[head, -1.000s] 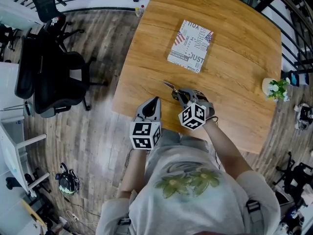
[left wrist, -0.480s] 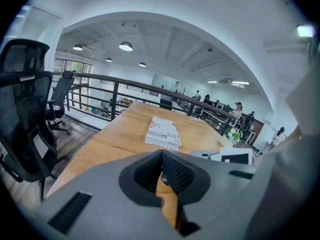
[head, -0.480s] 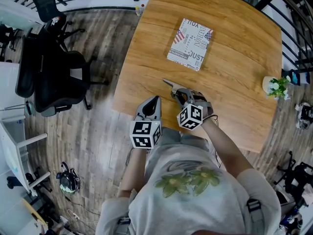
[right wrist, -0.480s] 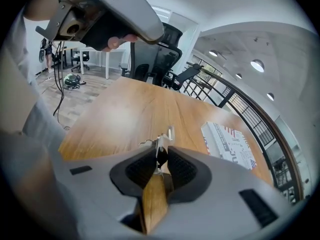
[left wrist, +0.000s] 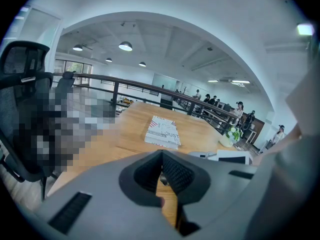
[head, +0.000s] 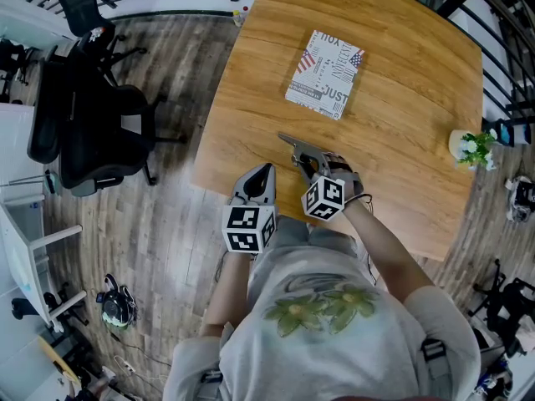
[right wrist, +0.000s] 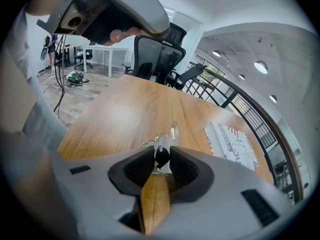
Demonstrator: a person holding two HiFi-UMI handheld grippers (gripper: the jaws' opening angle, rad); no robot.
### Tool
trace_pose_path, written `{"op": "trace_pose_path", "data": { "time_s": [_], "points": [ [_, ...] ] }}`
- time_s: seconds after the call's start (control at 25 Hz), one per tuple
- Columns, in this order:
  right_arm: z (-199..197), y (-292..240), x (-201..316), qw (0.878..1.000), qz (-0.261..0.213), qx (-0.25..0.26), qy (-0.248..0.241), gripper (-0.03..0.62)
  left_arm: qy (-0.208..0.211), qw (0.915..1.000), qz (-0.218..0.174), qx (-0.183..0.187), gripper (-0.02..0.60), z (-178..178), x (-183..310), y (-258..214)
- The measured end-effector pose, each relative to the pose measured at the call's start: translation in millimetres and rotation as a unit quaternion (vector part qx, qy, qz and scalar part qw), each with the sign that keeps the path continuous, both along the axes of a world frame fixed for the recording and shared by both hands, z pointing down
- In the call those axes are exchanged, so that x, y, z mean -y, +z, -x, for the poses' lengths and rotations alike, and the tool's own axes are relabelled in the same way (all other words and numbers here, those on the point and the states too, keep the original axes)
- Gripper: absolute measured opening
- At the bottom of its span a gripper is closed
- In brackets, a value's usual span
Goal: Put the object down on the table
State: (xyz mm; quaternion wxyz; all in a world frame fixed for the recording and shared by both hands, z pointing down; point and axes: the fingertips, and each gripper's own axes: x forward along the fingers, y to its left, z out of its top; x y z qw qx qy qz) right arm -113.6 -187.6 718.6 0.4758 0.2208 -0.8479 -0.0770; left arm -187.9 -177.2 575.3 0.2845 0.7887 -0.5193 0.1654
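Small metal object (right wrist: 161, 153) with a dark middle sits between the jaws of the right gripper (head: 306, 159), which are opening around it. Its tip points far-left over the wooden table (head: 401, 124). The left gripper (head: 264, 174), jaws together and empty, hangs at the table's near-left edge. A printed book (head: 324, 76) lies farther off.

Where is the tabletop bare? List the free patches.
Free: the right half of the wooden table, between the white printed book and the small potted plant; also left of the book. Crowded: the near edge, around the small metal object.
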Motion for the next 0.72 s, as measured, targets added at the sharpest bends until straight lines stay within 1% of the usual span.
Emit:
{"op": "trace_pose_path", "data": {
  "time_s": [0.24,0.32,0.4,0.52,0.6,0.72],
  "points": [
    [1,2,-2,1.000,-0.001,-0.002,0.000,0.104,-0.002,1.0000,0.001,0.000,0.012,-1,-3,0],
    [2,3,-3,1.000,0.009,0.001,0.000,0.111,-0.002,1.0000,0.000,0.000,0.012,-3,-3,-1],
    [3,4,-5,1.000,0.025,0.004,-0.001,0.147,-0.002,1.0000,-0.002,0.000,0.012,-5,-3,-3],
    [2,3,-8,0.999,0.045,0.007,0.002,0.160,-0.003,1.0000,-0.006,0.001,0.012,-6,-3,-6],
    [1,0,-9,0.998,0.061,0.023,0.015,0.161,-0.005,0.9999,-0.010,0.002,0.012,-6,-3,-8],
    [-2,-13,-6,0.993,0.086,0.066,0.044,0.163,-0.011,0.9998,-0.018,0.003,0.012,-6,-1,-13]
  ]
}}
